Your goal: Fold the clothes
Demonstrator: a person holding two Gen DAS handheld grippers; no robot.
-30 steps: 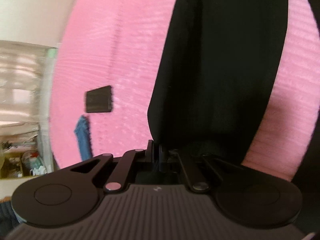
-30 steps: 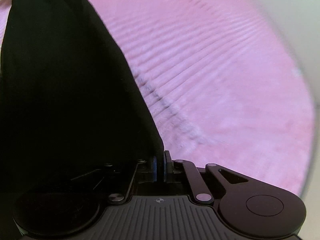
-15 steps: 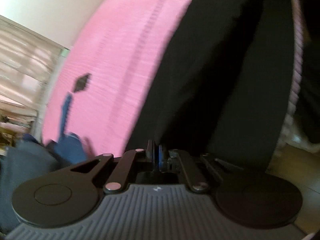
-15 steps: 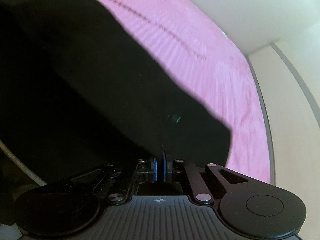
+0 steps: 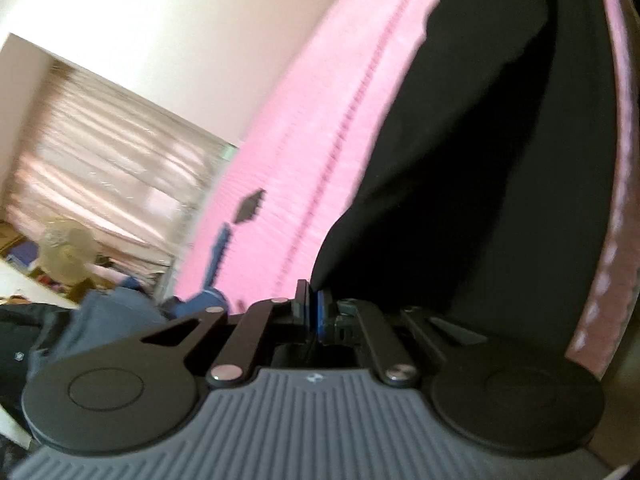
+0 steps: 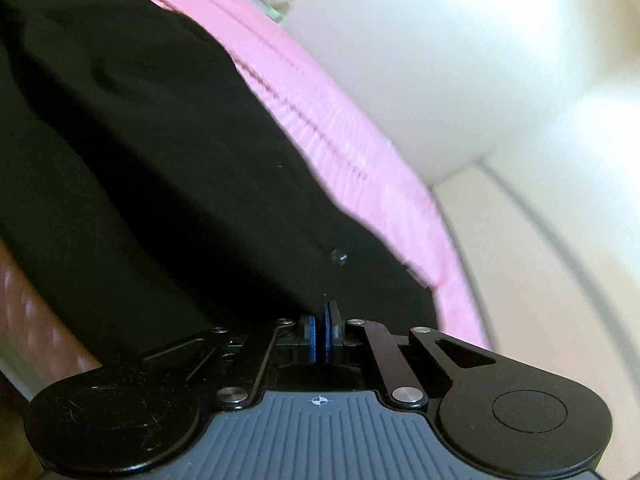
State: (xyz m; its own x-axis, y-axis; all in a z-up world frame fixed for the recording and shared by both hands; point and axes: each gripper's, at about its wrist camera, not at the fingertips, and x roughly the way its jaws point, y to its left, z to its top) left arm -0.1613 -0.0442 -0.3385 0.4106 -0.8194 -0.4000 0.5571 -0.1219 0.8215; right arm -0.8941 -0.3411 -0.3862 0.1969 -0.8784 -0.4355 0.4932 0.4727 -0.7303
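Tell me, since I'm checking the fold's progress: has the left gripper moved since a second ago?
Yes. The left gripper, shut on the black garment, has pulled back toward the pink bed's near edge; wall and window now show.

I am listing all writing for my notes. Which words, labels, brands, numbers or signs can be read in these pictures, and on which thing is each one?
No readable words or numbers.
Left gripper: small pale logo on its grey body, no letters.
Right gripper: small crosshair sign on its body.
Black garment: no label visible.
Pink bedspread: no writing.
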